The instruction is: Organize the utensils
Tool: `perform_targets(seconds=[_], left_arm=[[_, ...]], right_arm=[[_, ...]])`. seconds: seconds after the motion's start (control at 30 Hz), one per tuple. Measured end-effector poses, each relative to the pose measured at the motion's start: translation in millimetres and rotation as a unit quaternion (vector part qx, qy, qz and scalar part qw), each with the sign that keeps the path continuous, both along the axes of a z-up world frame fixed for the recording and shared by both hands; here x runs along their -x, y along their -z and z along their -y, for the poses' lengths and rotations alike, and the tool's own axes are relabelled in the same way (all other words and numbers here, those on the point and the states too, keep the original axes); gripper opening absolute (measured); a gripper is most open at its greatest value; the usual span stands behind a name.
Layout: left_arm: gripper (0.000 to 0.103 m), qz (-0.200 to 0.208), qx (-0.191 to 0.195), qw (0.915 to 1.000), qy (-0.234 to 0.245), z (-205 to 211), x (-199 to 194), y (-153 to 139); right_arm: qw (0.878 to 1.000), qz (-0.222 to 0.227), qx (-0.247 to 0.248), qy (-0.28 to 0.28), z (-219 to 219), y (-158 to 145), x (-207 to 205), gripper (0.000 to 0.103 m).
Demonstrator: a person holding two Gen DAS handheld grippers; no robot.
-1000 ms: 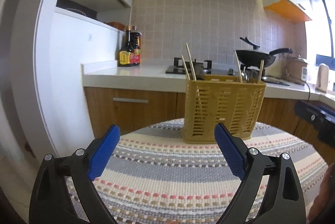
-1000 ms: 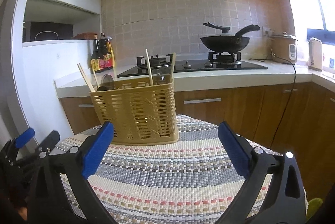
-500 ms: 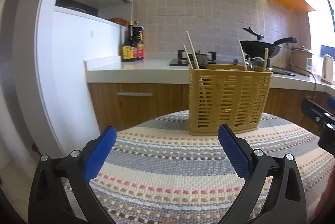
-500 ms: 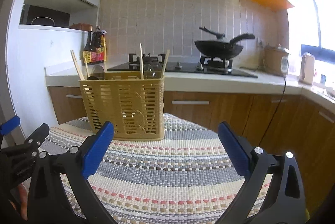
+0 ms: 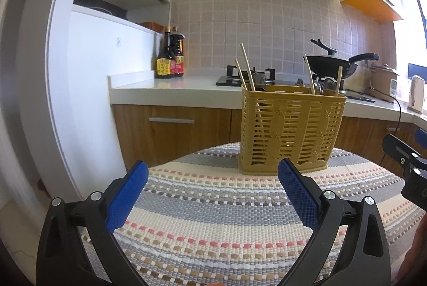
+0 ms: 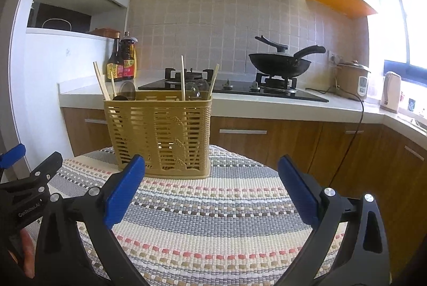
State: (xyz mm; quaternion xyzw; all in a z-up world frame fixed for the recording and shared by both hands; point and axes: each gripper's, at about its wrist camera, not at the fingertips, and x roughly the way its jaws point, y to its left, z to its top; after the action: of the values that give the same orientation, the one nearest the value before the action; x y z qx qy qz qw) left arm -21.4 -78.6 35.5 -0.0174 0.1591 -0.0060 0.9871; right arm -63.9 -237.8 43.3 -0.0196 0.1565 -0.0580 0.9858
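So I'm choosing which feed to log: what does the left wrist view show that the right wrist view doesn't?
Only the left wrist view shows the left gripper with jaws apart, holding nothing. Only the right wrist view shows the right gripper with jaws apart and empty, plus the kettle unclipped. Both show the yellow utensil basket holding chopsticks, the striped mat, wok and sauce bottles.

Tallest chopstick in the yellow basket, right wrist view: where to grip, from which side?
Grip the bare upper shaft of the tallest chopstick, coming from above. It stands nearly upright, well clear of the basket rim, while its lower part sits behind the slatted wall. Pinch across the thin shaft and lift straight up. The right gripper is open and empty, short of the basket.
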Motion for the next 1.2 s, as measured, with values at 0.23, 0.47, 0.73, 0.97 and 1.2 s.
perform_targets(seconds=[0.23, 0.47, 0.73, 0.97, 1.2], left_arm=[[0.095, -0.003, -0.002, 1.0, 0.005, 1.9, -0.5, 1.0], [0.095, -0.016, 0.0, 0.9998, 0.01, 2.2, -2.8, 2.5], [0.095, -0.011, 0.0, 0.9999, 0.013, 3.2, -1.3, 2.2], [0.095, -0.002, -0.003, 0.9998, 0.019, 6.0, 2.1, 0.8], [0.095, -0.001, -0.004, 0.9998, 0.02, 6.5, 2.4, 0.6]], right_arm=[[1.0, 0.001, 0.002, -0.002, -2.2, 0.4, 2.5, 0.095], [1.0, 0.0, 0.004, -0.002, -3.2, 0.7, 2.1, 0.095], [1.0, 0.003, 0.008, -0.002, -6.0, 1.1, 3.1, 0.095], [1.0, 0.003, 0.008, 0.0, -6.0, 1.0, 2.6, 0.095], [1.0, 0.005, 0.008, 0.0, -6.6, 0.1, 3.8, 0.095]])
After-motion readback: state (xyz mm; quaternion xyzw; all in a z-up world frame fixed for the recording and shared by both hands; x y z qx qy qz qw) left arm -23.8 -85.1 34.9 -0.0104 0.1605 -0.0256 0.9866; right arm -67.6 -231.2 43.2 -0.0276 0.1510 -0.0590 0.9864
